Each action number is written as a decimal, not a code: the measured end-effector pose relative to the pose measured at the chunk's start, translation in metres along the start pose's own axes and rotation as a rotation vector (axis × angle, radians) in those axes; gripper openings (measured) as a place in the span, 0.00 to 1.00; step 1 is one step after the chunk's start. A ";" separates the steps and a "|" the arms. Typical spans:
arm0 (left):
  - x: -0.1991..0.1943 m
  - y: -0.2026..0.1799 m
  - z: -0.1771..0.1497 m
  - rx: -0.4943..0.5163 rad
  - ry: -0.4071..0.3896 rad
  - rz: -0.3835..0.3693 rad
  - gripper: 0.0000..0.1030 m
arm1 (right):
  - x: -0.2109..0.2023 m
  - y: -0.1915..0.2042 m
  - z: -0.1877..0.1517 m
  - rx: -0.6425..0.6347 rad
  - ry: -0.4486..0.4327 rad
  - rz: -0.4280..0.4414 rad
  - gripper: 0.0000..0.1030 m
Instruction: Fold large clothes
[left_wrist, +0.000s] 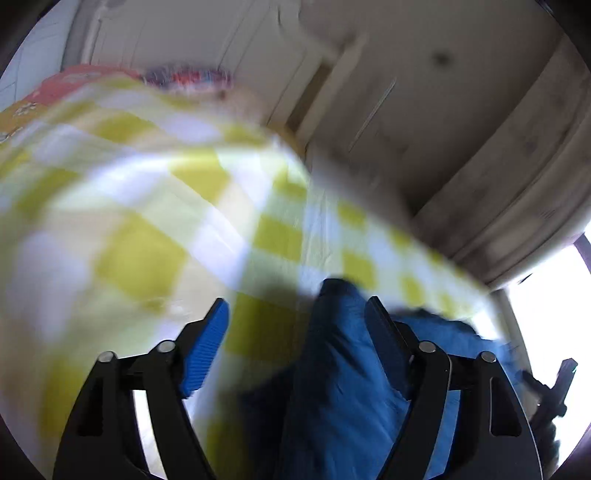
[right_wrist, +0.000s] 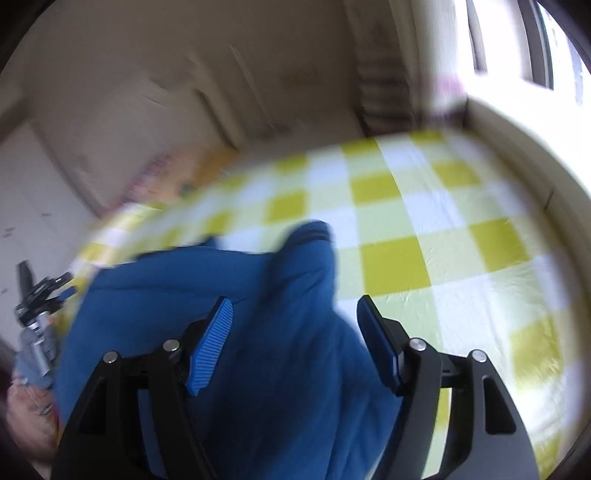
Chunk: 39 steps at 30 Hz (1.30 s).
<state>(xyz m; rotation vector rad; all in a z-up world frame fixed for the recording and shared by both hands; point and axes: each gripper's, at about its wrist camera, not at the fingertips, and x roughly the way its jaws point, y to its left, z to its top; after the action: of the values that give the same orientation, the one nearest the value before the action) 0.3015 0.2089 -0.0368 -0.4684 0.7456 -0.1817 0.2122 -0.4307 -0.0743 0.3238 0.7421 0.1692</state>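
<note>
A blue garment lies bunched on a bed with a yellow-and-white checked sheet. My left gripper is open just above it; the cloth sits loose between the jaws, close to the right finger, and is not pinched. In the right wrist view the same blue garment spreads under and between the wide jaws of my right gripper, which is open too, its pads clear of the cloth. The other gripper shows at the left edge, beyond the garment. Both views are blurred.
The checked sheet stretches away ahead and to the right. A pale wardrobe stands behind the bed, and colourful bedding lies at its far end. A bright window is on the right.
</note>
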 end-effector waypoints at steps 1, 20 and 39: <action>-0.025 0.003 -0.009 0.025 -0.021 -0.028 0.83 | -0.023 0.007 -0.010 -0.026 -0.032 0.020 0.76; -0.083 0.002 -0.180 0.180 0.126 -0.171 0.94 | -0.103 0.008 -0.198 0.005 -0.119 0.147 0.61; -0.136 0.003 -0.225 0.154 0.083 -0.229 0.38 | -0.129 0.026 -0.229 -0.044 -0.114 0.128 0.20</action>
<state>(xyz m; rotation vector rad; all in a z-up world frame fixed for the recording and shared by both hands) 0.0476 0.1780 -0.0988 -0.4011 0.7516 -0.4719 -0.0391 -0.3883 -0.1415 0.3361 0.6038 0.2857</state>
